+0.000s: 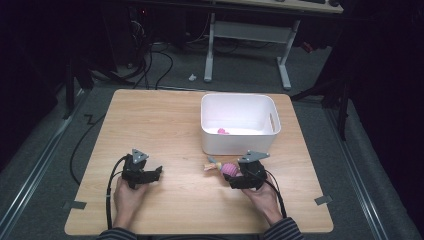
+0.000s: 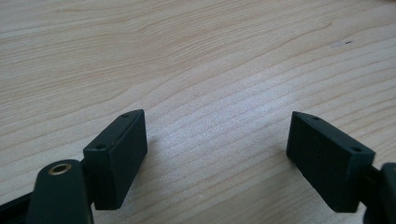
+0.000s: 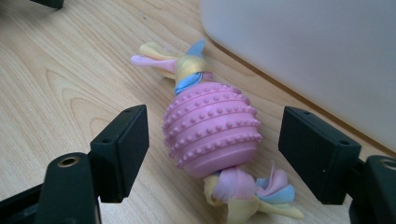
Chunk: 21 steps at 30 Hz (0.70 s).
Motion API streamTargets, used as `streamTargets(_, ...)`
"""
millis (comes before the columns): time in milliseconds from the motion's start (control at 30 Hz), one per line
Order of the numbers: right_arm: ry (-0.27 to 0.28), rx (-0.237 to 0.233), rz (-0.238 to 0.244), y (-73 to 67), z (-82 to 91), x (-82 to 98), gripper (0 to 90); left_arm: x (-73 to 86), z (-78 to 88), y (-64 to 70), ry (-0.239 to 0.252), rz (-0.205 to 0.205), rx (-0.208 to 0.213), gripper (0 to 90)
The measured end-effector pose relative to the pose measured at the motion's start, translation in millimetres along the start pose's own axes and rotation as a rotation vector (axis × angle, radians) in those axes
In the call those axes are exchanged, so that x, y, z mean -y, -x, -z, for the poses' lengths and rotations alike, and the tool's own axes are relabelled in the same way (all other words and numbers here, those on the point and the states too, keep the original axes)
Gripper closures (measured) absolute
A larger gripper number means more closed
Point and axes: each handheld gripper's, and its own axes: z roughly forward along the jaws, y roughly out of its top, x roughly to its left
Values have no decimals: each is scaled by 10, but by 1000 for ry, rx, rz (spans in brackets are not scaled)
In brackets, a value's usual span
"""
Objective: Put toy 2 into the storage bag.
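Observation:
A pink studded ball toy [image 3: 212, 133] with pastel rope tails at both ends lies on the wooden table [image 1: 170, 125], just in front of the white bin [image 1: 240, 122]. In the high view the toy [image 1: 226, 168] sits at the tip of my right gripper [image 1: 239, 172]. My right gripper [image 3: 212, 144] is open with its jaws on either side of the ball, not touching it. My left gripper [image 1: 159, 172] rests low at the table's front left. In its own view the left gripper [image 2: 217, 149] is open over bare wood.
The white bin holds a small pink object [image 1: 222, 131] on its floor. The bin's front wall [image 3: 299, 60] stands close behind the toy. A desk frame [image 1: 247, 45] and cables lie on the floor beyond the table's far edge.

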Motion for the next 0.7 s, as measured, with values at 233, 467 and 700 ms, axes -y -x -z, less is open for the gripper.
streamTargets(233, -28, -2, 6, -18, -117, -18, 254, 0, -1, 2, 1, 1, 0, 204)
streamTargets(467, -53, 19, 22, -15, -197, -18, 271, 1, 0, 2, 1, -1, 1, 203)
streamTargets(700, -51, 6, 41, -24, -212, -12, 325, 1, -1, 3, 1, 0, 1, 203)
